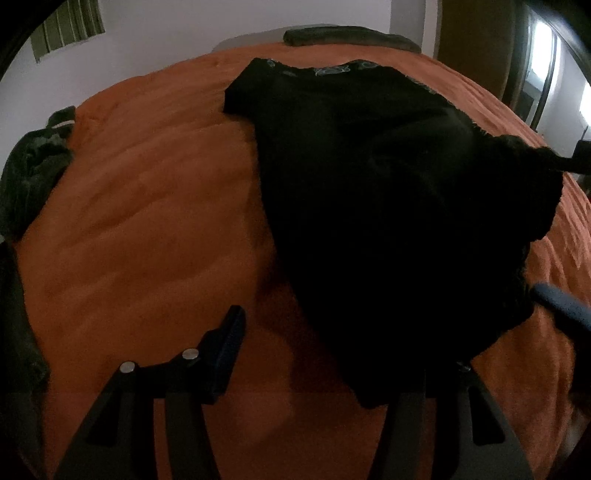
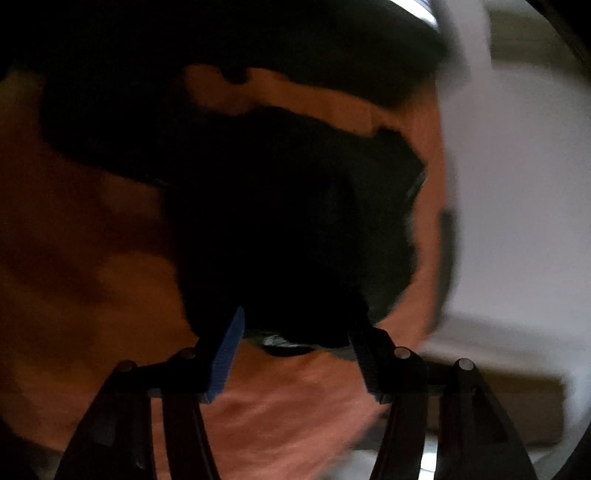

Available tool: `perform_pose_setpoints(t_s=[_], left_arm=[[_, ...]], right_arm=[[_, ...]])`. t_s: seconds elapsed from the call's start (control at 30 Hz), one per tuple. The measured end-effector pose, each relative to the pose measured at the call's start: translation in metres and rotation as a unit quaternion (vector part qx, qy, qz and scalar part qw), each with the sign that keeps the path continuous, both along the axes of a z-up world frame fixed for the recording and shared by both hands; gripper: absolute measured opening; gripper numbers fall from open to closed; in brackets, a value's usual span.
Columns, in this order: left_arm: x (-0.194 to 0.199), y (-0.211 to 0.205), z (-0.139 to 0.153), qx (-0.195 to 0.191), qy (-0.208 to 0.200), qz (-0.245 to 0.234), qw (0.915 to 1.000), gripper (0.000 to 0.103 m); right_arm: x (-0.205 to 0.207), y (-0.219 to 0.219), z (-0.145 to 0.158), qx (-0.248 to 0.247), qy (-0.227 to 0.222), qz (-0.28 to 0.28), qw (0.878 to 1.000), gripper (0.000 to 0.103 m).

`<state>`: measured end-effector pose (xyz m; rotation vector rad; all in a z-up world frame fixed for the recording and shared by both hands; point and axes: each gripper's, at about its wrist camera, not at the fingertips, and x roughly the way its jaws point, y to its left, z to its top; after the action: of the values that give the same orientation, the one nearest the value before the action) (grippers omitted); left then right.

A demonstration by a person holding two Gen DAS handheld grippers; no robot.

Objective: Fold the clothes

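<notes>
A black shirt (image 1: pixel 369 184) spread on a bed's orange blanket (image 1: pixel 147 221) beneath pale walls (image 1: pixel 166 33); left tool (image 1: pixel 332 354) and right tool (image 2: pixel 295 347) both spread, gripping nothing.

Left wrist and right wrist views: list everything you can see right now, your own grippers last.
Black garment: one, black with a pale print at its far edge, spread on the bed's right half.
Bedspread: one, orange, under everything.
Dark clothes pile: one, dark green-black, bed's left edge.
Folded dark item: one, dark, far end of the bed.
Left gripper: black, jaws apart, garment's near edge draped over its right finger.
Right gripper: black, blue pads, jaws apart at garment's edge.
</notes>
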<state>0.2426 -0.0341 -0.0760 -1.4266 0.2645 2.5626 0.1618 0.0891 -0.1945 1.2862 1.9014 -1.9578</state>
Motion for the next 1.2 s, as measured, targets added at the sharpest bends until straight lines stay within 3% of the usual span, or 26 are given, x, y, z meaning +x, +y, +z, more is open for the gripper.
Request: perform_pose_setpoints(t_s=[0.07, 0.2, 0.23, 0.27, 0.3, 0.33, 0.37, 0.5, 0.63, 0.7, 0.73, 0.77, 0.83, 0.97, 1.0, 1.07, 1.2], left_arm=[[-0.002, -0.004, 0.0, 0.015, -0.005, -0.004, 0.9999, 0.057], [-0.007, -0.013, -0.009, 0.028, -0.019, -0.006, 0.9994, 0.058], [-0.008, -0.015, -0.013, 0.03, -0.024, -0.006, 0.9992, 0.059], [-0.01, -0.016, -0.014, 0.036, -0.023, -0.009, 0.9991, 0.059], [-0.01, -0.016, -0.015, 0.038, -0.019, -0.014, 0.999, 0.059], [-0.009, -0.015, -0.015, 0.037, -0.013, -0.019, 0.9991, 0.06], [-0.009, -0.014, -0.016, 0.036, -0.008, -0.025, 0.999, 0.06], [-0.006, -0.014, -0.016, 0.034, 0.01, -0.042, 0.9985, 0.06], [-0.014, -0.02, -0.012, 0.067, -0.001, -0.047, 0.9966, 0.06], [-0.015, -0.023, -0.005, 0.078, 0.003, -0.051, 0.9957, 0.06], [-0.014, -0.025, -0.001, 0.082, 0.008, -0.053, 0.9952, 0.06], [-0.014, -0.024, 0.003, 0.079, 0.014, -0.054, 0.9953, 0.06], [-0.014, -0.019, 0.003, 0.057, 0.02, -0.058, 0.9965, 0.06], [-0.018, -0.012, -0.009, 0.027, 0.005, -0.05, 0.9984, 0.059], [-0.02, -0.011, -0.012, 0.025, -0.003, -0.045, 0.9987, 0.057], [-0.023, -0.013, -0.009, 0.029, -0.001, -0.05, 0.9983, 0.051], [-0.03, -0.015, -0.003, 0.038, 0.003, -0.061, 0.9974, 0.052]], right_arm=[[0.0, -0.008, -0.009, 0.019, 0.021, 0.026, 0.999, 0.074], [-0.008, -0.02, -0.035, 0.045, 0.064, 0.053, 0.996, 0.074], [-0.01, -0.021, -0.042, 0.048, 0.07, 0.058, 0.995, 0.057], [-0.011, -0.021, -0.048, 0.051, 0.064, 0.059, 0.995, 0.032], [-0.012, -0.021, -0.055, 0.053, 0.058, 0.061, 0.995, 0.023], [-0.014, -0.021, -0.061, 0.055, 0.052, 0.063, 0.995, 0.007], [-0.014, -0.02, -0.064, 0.055, 0.047, 0.062, 0.995, 0.004], [-0.017, -0.012, -0.063, 0.036, 0.047, 0.075, 0.995, 0.004], [-0.018, -0.003, -0.051, -0.002, 0.048, 0.096, 0.994, 0.007], [-0.018, 0.006, -0.046, -0.023, 0.051, 0.104, 0.993, 0.021], [-0.019, 0.013, -0.042, -0.036, 0.057, 0.103, 0.992, 0.035], [-0.022, 0.02, -0.035, -0.056, 0.076, 0.085, 0.992, 0.045], [-0.03, 0.039, -0.026, -0.082, 0.11, 0.037, 0.99, 0.055], [-0.057, 0.063, -0.048, -0.025, 0.129, -0.028, 0.991, 0.056], [-0.063, 0.067, -0.051, -0.022, 0.132, -0.035, 0.99, 0.053], [-0.073, 0.072, -0.055, -0.041, 0.121, -0.041, 0.991, 0.004], [-0.062, 0.087, -0.075, -0.02, 0.098, 0.006, 0.995, 0.004]])
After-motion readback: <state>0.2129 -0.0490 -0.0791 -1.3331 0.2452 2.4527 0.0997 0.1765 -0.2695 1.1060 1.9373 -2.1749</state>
